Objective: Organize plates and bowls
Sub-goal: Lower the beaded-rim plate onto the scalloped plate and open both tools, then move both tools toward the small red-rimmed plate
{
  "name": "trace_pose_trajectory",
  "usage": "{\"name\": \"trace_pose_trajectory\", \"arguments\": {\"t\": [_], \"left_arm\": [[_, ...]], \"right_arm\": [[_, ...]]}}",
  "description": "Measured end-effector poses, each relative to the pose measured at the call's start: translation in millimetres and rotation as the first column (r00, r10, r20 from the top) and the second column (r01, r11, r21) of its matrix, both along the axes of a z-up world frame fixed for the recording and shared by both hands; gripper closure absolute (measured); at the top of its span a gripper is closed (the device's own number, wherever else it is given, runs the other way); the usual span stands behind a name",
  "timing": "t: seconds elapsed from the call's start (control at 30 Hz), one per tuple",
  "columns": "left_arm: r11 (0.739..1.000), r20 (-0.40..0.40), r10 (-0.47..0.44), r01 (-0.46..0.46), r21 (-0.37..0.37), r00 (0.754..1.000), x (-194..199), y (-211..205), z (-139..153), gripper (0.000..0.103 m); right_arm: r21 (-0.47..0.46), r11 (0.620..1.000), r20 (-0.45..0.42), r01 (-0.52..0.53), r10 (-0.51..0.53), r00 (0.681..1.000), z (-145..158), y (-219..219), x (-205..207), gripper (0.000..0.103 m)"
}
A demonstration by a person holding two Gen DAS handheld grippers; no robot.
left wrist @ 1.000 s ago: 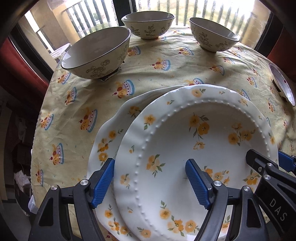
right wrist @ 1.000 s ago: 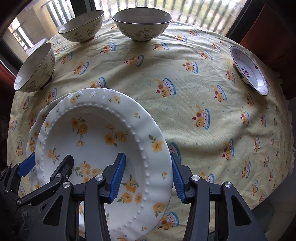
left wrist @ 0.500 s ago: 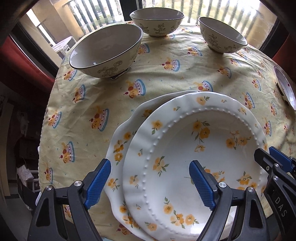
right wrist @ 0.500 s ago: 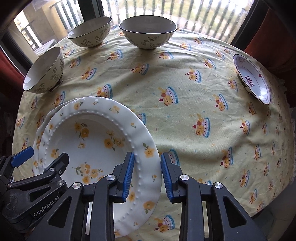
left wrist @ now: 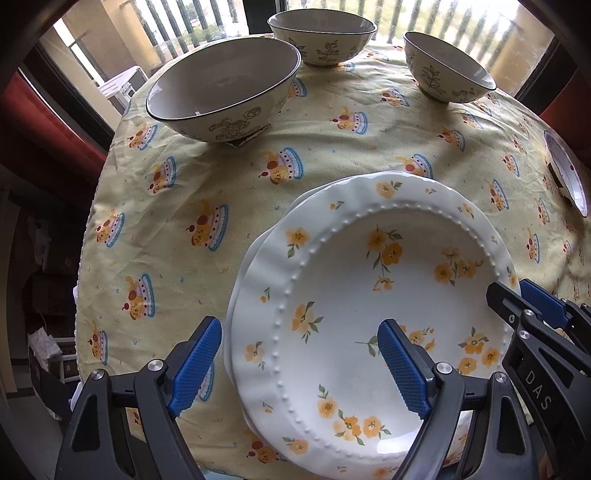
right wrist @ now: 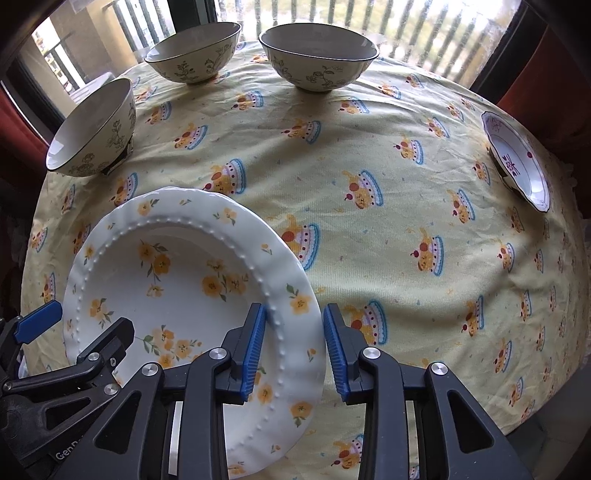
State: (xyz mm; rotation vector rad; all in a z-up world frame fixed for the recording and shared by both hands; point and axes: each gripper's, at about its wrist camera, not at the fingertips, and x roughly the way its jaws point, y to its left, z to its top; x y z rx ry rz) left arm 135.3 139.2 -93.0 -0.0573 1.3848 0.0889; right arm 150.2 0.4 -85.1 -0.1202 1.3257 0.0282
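Two white plates with yellow flowers are stacked near the table's front edge. The top plate (left wrist: 369, 280) (right wrist: 177, 280) covers most of the lower plate (left wrist: 255, 254), which shows only as a thin edge on the left. My right gripper (right wrist: 295, 347) grips the top plate's right rim, one pad inside and one outside, and its jaws are opening slightly. My left gripper (left wrist: 299, 365) is wide open across the stack's left rim, one pad over the cloth and one over the plate's well, touching nothing.
Three cream bowls with leaf prints stand at the back: a large bowl (left wrist: 225, 88) (right wrist: 92, 129), a second bowl (left wrist: 321, 33) (right wrist: 192, 51) and a third bowl (left wrist: 447, 70) (right wrist: 317, 55). A small purple-patterned dish (right wrist: 517, 162) sits far right. Yellow tablecloth (right wrist: 369, 240) covers the round table.
The right jaws narrowed onto the top plate's rim. The top plate slid left over the lower one, hiding most of it. The left gripper shifted left, so its left pad is off the plates.
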Motion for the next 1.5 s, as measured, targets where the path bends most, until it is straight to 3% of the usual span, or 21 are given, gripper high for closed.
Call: {"name": "trace_pose_trajectory", "arguments": {"t": [0.23, 0.27, 0.33, 0.4, 0.7, 0.93, 1.5], "left_arm": [[0.999, 0.029, -0.053, 0.053, -0.011, 0.998, -9.1, 2.5, 13.5, 0.015], [0.998, 0.033, -0.063, 0.064, -0.014, 0.997, -10.8, 2.4, 15.8, 0.015], [0.996, 0.041, -0.081, 0.082, -0.02, 0.996, -12.4, 1.8, 19.7, 0.015], [0.995, 0.052, -0.093, 0.094, -0.018, 0.994, -13.5, 1.7, 23.8, 0.014], [0.994, 0.109, -0.099, 0.103, -0.03, 0.989, -9.6, -13.9, 46.8, 0.012], [0.994, 0.121, -0.1, 0.103, -0.022, 0.988, -1.8, -46.1, 51.8, 0.012], [0.998, 0.111, -0.058, 0.061, -0.022, 0.992, 42.4, -182.7, 62.8, 0.012]], "right_arm": [[0.046, 0.997, 0.003, 0.069, -0.069, 0.998, 8.9, -5.0, -4.0, 0.063], [0.057, 0.996, 0.008, 0.076, -0.076, 0.997, 12.3, -4.9, -5.8, 0.06], [0.059, 0.994, 0.03, 0.092, -0.094, 0.995, 20.6, -4.5, -10.5, 0.042], [0.065, 0.991, 0.055, 0.114, -0.117, 0.992, 29.2, -5.7, -15.5, 0.036], [0.065, 0.991, 0.112, 0.118, -0.125, 0.986, 56.4, -16.9, -22.9, 0.035], [0.093, 0.988, 0.108, 0.12, -0.13, 0.986, 58.8, -49.0, -16.7, 0.034], [0.078, 0.993, 0.111, 0.093, -0.101, 0.989, 74.1, -174.5, 26.4, 0.033]]}}
